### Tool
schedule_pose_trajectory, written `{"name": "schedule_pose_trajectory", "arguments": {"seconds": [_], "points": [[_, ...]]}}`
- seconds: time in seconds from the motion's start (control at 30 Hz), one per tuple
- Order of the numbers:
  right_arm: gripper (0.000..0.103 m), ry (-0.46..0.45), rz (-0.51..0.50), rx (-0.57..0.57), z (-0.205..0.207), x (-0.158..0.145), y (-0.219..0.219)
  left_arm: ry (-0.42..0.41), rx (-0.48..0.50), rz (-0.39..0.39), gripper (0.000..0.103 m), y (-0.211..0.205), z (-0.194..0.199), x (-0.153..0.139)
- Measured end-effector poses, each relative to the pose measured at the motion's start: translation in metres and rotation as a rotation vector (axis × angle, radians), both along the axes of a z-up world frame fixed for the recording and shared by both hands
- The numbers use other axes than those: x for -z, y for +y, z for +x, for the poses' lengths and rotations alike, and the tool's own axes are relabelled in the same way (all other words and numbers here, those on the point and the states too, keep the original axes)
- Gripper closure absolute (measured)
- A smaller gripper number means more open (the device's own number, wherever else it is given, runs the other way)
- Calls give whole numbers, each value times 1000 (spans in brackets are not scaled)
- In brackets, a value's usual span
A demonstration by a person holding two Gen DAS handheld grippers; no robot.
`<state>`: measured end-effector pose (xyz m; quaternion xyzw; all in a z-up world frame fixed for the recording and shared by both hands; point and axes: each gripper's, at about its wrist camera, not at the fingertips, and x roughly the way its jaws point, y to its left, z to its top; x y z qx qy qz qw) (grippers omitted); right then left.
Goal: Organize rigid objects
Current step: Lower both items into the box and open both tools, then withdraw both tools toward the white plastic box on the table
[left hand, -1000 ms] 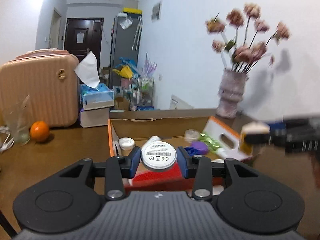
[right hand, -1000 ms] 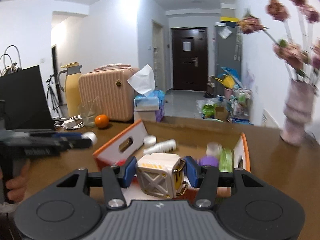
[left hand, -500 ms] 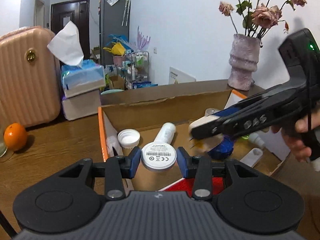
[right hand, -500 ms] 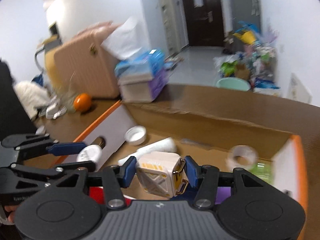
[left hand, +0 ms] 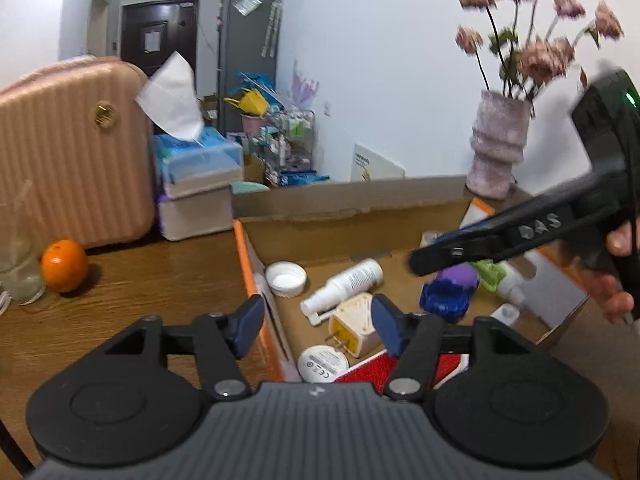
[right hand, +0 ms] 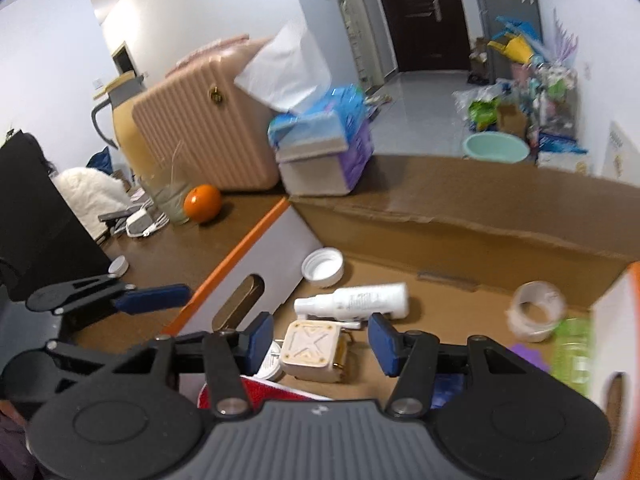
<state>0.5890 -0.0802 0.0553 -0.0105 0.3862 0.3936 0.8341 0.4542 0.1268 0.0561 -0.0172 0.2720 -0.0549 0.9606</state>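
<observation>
A: Largest first, what holds the sorted things?

B: The cardboard box (left hand: pixel 360 208), open-topped with orange-edged flaps, stands on the wooden table (left hand: pixel 140 292). It already holds a good part of the rigid objects, so the task appears well under way.

A: And inside it?

B: A white spray bottle (left hand: pixel 348 284) lies on its side near the middle. Beside it are a blue toy car (left hand: pixel 448 300), a cream charger plug (right hand: pixel 314 350), a white bottle cap (left hand: pixel 286 278), a roll of tape (right hand: pixel 536 316) and, at the near wall, a white round disc (left hand: pixel 322 364) resting partly against a red brush (left hand: pixel 372 368).

A: The state of each hand-held gripper?

B: The left hand-held gripper (left hand: pixel 318 330) is spreading its jaws over the box's near corner; nothing is pressed between them, and the disc lies in the box just below. The right hand-held gripper (right hand: pixel 320 344) stands with its pads clear on both sides of the plug, which rests on the box floor, so both are empty.

A: What is left?

B: On the table outside the box lie a small white round item (right hand: pixel 119 266) and an orange (left hand: pixel 64 266); whether they belong to the task cannot be told.
</observation>
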Motion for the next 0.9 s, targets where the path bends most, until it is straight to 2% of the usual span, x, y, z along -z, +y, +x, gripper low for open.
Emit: {"name": "schedule_pose_trajectory", "arguments": {"seconds": [0.17,0.3,0.5,0.57,0.63,0.77,0.9], "points": [[50,-74,-45,46,-29,-36,-26,-42,-34,-25,21,2,-34,-39],[45,-119,-59,68,-62,-64,-48,-81,-35,-15,13,-7,-70,-68],[31,-219,-89,88,-125,-99,-74,-127,-45,-11,3,-24,-125,-99],[25,-255,-101,99,-144,-104,-81,-145,-58,-7,0,-30,-142,-102],[22,-299,-114,110,-162,-105,-86,-166,-83,-5,0,-35,-158,-103],[21,-435,-116,123,-202,-99,-94,-253,-130,2,0,-46,-190,-92],[20,-537,-88,168,-237,-90,-104,-301,-173,16,0,-57,-209,-75]]}}
